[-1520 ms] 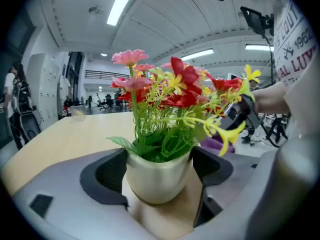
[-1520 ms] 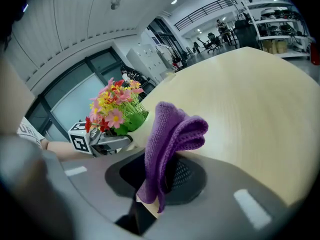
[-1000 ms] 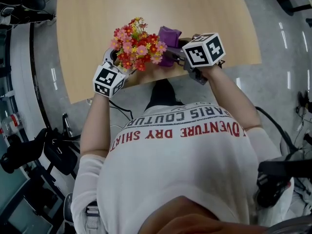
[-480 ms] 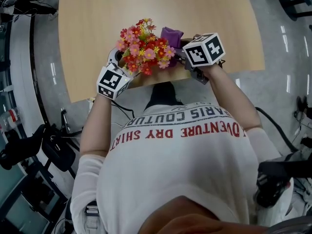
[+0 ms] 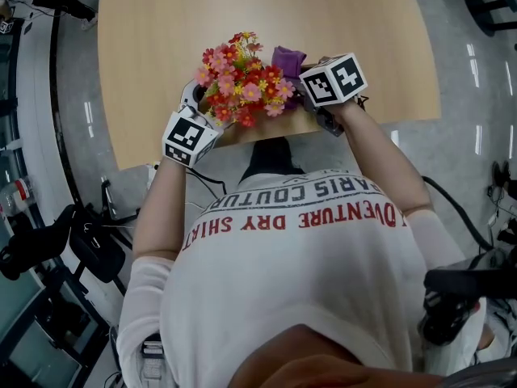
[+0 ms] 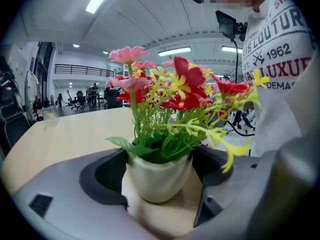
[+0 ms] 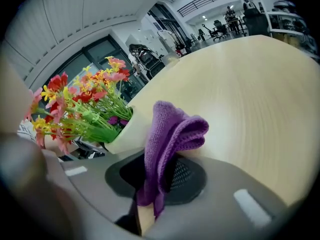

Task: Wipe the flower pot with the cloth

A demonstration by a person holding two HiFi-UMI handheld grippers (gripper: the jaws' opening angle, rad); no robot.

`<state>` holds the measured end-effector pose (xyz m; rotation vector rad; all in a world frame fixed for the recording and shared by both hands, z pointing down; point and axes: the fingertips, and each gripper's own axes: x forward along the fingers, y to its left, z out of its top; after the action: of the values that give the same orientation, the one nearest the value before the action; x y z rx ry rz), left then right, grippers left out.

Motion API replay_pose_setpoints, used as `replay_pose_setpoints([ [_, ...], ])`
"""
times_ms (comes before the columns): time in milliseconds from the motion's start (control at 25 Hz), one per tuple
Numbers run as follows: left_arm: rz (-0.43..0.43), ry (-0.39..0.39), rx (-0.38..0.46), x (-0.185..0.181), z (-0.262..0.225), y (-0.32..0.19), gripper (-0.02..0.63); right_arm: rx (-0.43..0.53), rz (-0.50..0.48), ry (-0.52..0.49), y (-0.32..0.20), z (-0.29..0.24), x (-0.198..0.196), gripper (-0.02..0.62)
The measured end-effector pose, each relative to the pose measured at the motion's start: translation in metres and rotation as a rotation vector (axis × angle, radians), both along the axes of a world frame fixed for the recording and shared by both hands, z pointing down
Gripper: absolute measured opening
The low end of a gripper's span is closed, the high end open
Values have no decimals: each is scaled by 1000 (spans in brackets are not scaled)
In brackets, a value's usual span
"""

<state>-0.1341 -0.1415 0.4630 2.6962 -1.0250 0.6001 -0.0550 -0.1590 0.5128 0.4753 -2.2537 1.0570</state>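
Head view: flowers (image 5: 241, 79) hide flower pot (image 6: 158, 178); cloth (image 5: 288, 58) half hidden.

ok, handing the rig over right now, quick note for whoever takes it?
Left gripper: shut on the flower pot, which stands upright on the table near its front edge.
Right gripper: shut on the purple cloth, which is raised beside the pot's wall; contact unclear.
Done: pot steadied, cloth in hand.
Left: rub the cloth around the pot's wall; how much is wiped can't be judged.
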Motion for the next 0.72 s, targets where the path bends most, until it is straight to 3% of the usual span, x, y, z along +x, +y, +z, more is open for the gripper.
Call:
replay_pose_setpoints([
  [160,14,-18,-31,-6,-7,5,414,-4,-4,-13,6,-17,-3,63],
  [280,-41,-17,-23,-3,0,6,414,-5,12,-43,11,-14,5,63],
  [720,-495,148,41,9,-4,24,479,43,44,-55,40,-25,50,63],
])
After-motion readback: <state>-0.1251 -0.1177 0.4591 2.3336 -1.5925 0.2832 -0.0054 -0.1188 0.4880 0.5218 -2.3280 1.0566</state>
